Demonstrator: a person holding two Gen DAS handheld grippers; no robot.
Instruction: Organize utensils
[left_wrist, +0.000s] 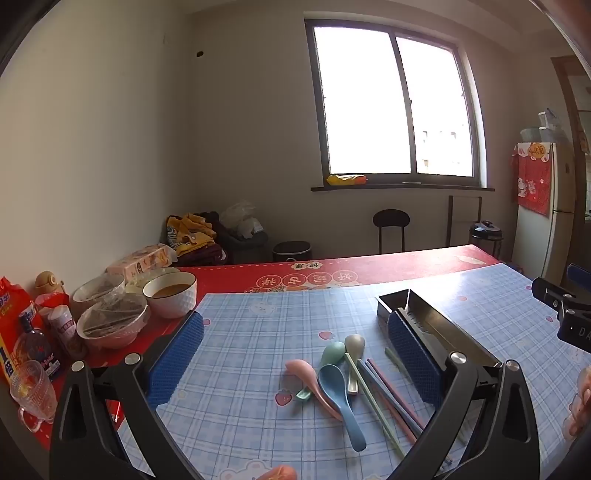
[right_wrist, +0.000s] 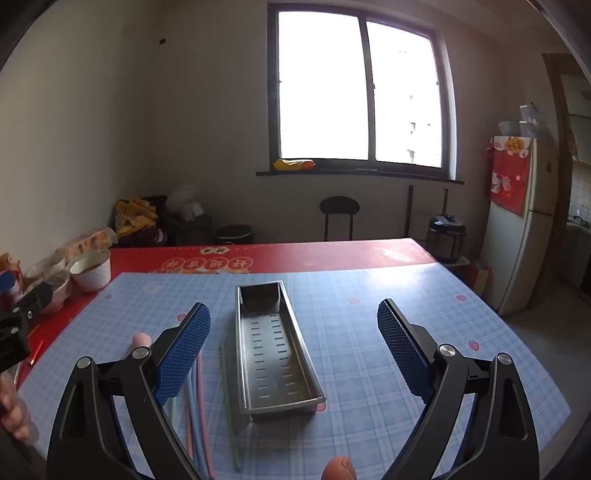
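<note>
Both grippers hover above the table (left_wrist: 258, 332), tilted slightly down, neither touching anything.

Left gripper (left_wrist: 295, 354): jaws spread wide, blue pads far apart, nothing between them but open tablecloth and the utensil pile below. Not gripping. It aims across the table toward the window (left_wrist: 395, 103), nose dipped a little. The pile sits between and beneath the fingers, nearer the right one.

Right gripper (right_wrist: 295, 350): also wide open, empty. Same slight downward tilt. It lines up over the metal tray (right_wrist: 275, 350), which runs lengthwise between the two fingers, well below them.

Utensils, left wrist view:
- pink spoon (left_wrist: 306, 380), blue spoon (left_wrist: 338, 391), green spoon (left_wrist: 330, 352) and beige spoon (left_wrist: 352, 350) lie overlapping in a loose heap on the blue checked cloth.
- chopsticks (left_wrist: 384, 398) in green, blue and pink lie fanned just right of the spoons, touching them.
- All lie flat on the table, just left of the tray and outside it.

Tray (left_wrist: 436, 325): stainless, slotted floor, sits flat on the cloth. In the right wrist view the chopsticks (right_wrist: 195, 402) lie along its left side, partly behind the left finger.

Parts of the person's hands show at the frame edges: one (left_wrist: 580, 402) at the right edge of the left view, one (right_wrist: 14, 410) at the left edge of the right view.

A white bowl (left_wrist: 171, 295) and covered dishes sit at the far left of the table, well apart from the work area.
</note>
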